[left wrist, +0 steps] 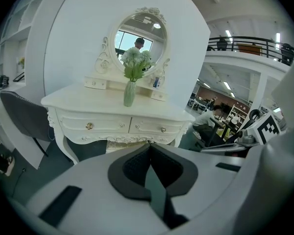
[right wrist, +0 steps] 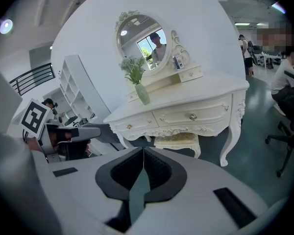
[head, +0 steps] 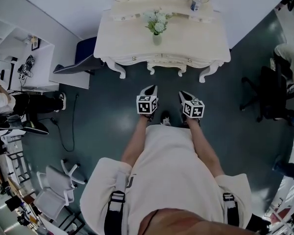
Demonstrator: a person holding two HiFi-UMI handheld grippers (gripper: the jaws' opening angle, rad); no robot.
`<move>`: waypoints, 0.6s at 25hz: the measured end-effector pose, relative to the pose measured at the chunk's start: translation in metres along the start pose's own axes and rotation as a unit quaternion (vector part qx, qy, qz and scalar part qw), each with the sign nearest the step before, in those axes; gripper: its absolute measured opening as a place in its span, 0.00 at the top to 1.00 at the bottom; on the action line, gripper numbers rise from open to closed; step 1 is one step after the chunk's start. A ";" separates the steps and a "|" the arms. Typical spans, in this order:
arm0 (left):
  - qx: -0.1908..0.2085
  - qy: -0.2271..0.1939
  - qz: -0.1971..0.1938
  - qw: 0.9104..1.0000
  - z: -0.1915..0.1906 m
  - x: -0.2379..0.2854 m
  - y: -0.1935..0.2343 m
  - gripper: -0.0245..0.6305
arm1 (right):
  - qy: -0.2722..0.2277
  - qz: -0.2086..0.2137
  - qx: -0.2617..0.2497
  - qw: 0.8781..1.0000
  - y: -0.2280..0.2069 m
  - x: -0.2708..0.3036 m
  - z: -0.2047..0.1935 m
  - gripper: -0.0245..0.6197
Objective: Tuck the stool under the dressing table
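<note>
The dressing table (head: 137, 43) is standing straight ahead of both my grippers. The stool (right wrist: 179, 140) is sitting beneath it, between its legs, beyond my right gripper (right wrist: 143, 156) and slightly to its right. I am judging the tuck as done or nearly so; at most a small nudge inward is waiting. I am carrying my left gripper (left wrist: 149, 153) and the right one with jaws pressed together, gripping nothing, apart from the stool.

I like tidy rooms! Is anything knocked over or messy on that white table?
Nothing stands out. The vase of flowers stands upright on the table, nothing is spilled, and the stool sits underneath.
</note>
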State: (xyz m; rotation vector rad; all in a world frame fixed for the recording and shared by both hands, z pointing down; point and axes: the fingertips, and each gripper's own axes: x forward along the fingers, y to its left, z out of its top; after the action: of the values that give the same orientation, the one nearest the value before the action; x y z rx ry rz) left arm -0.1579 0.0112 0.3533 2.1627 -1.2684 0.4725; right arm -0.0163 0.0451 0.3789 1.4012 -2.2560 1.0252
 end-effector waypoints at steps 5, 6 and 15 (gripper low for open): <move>-0.001 0.004 -0.009 1.000 -0.007 0.001 -0.005 0.94 | 0.006 -0.009 -0.003 1.000 -0.003 -0.004 -0.010 0.89; -0.002 0.003 -0.015 1.000 -0.007 0.001 -0.008 0.94 | 0.006 -0.010 -0.005 1.000 -0.004 -0.005 -0.010 0.89; 0.011 -0.004 -0.012 1.000 -0.013 -0.001 -0.011 0.94 | 0.014 -0.019 -0.037 0.999 0.002 -0.008 -0.013 0.90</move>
State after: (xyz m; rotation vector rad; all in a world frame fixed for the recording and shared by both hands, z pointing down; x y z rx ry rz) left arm -0.1492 0.0245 0.3595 2.1975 -1.2442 0.4708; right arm -0.0159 0.0604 0.3824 1.3845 -2.2158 0.9333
